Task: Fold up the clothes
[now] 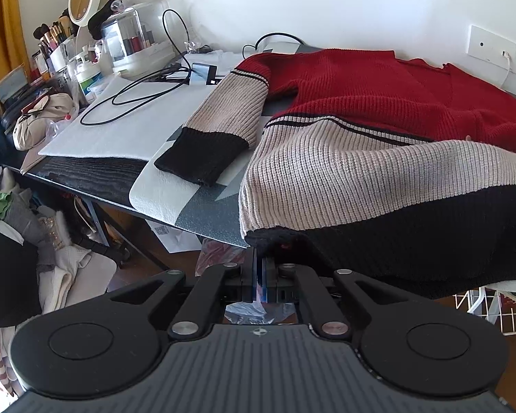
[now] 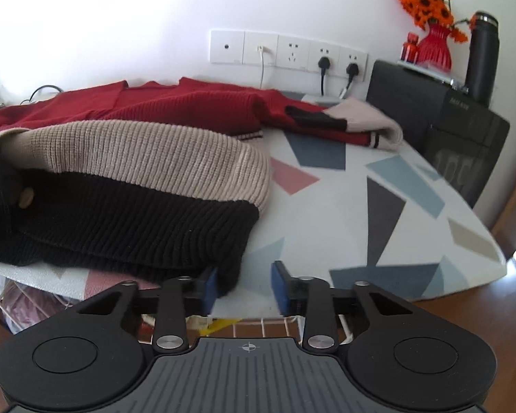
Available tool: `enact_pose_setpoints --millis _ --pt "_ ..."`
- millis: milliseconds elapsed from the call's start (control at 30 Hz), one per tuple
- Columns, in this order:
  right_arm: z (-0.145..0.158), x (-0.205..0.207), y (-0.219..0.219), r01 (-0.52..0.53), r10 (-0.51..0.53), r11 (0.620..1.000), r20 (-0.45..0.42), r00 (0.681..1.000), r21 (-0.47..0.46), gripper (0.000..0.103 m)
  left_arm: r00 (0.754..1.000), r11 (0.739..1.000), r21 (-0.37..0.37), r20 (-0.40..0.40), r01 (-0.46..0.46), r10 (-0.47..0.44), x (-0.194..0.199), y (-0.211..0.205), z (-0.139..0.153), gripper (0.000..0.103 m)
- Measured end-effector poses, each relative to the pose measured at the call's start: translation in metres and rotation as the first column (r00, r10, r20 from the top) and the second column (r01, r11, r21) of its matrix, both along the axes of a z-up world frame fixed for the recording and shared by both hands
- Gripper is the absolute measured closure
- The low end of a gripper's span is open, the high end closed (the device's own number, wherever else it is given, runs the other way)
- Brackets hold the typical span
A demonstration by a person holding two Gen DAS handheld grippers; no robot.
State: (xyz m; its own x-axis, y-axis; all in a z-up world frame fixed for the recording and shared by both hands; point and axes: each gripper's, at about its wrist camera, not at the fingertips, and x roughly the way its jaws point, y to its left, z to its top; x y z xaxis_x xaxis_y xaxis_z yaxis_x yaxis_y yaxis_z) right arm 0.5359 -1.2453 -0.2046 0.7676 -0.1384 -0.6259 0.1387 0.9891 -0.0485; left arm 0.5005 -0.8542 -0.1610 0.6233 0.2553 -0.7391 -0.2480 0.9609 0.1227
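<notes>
Item: red, beige and black ribbed knit cardigan (image 1: 378,144) spread on the patterned table mat (image 2: 378,206), hem raised | Left gripper (image 1: 259,258): clamped on the black hem | Right gripper (image 2: 244,285): jaws apart at hem corner | Risk: your one-sided hold may skew the fold.

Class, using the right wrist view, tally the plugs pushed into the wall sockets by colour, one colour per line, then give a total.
Black plugs: 2
White plug: 1
Total: 3
</notes>
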Motion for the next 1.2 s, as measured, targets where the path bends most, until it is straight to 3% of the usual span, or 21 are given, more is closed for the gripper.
enact_pose_setpoints --millis 133,167,200,333,467,633,733,933,1067,1200 --pt "-0.001 0.004 0.004 -0.043 0.043 0.999 -0.005 0.999 0.017 0.075 1.0 1.0 -0.015 -0.002 -0.015 0.015 0.0 0.0 -0.002 0.1" --pt "-0.001 0.005 0.006 -0.056 0.057 0.998 -0.013 0.998 0.013 0.082 1.0 1.0 -0.021 -0.001 -0.018 0.018 0.0 0.001 -0.002 0.1" --pt "0.0 0.006 0.006 -0.061 0.062 0.998 -0.011 0.998 0.018 0.097 1.0 0.999 -0.028 0.001 -0.022 0.022 0.0 0.002 -0.002 0.1" --pt "0.038 -0.013 -0.008 0.007 -0.009 1.0 0.122 0.993 0.018 0.098 0.999 0.998 -0.053 0.038 -0.018 0.02 -0.006 0.005 0.008 0.1" --pt "0.035 -0.035 -0.029 0.076 -0.078 0.995 0.035 0.996 0.067 0.1 0.998 0.995 -0.094 0.051 -0.031 0.036 -0.019 0.011 0.014 0.1" --pt "0.025 -0.059 -0.05 0.175 -0.163 0.975 -0.091 0.982 0.14 0.1 0.996 0.987 -0.136 -0.018 -0.086 0.085 -0.022 0.019 -0.007 0.1" --pt "0.022 -0.059 -0.047 0.183 -0.167 0.969 -0.105 0.98 0.167 0.1 0.994 0.983 -0.148 -0.007 -0.112 0.112 -0.024 0.024 -0.006 0.1" --pt "0.014 -0.052 -0.039 0.14 -0.118 0.979 -0.151 0.981 0.145 0.098 0.995 0.989 -0.111 -0.043 -0.097 0.093 -0.02 0.022 -0.023 0.1" --pt "0.009 -0.048 -0.033 0.111 -0.086 0.985 -0.182 0.979 0.132 0.088 0.996 0.999 -0.036 -0.085 0.01 -0.013 -0.015 0.004 -0.034 0.09" --pt "0.004 -0.043 -0.027 0.081 -0.054 0.989 -0.213 0.975 0.12 0.087 0.988 0.989 0.066 -0.08 0.134 -0.129 -0.009 -0.012 -0.042 0.088"
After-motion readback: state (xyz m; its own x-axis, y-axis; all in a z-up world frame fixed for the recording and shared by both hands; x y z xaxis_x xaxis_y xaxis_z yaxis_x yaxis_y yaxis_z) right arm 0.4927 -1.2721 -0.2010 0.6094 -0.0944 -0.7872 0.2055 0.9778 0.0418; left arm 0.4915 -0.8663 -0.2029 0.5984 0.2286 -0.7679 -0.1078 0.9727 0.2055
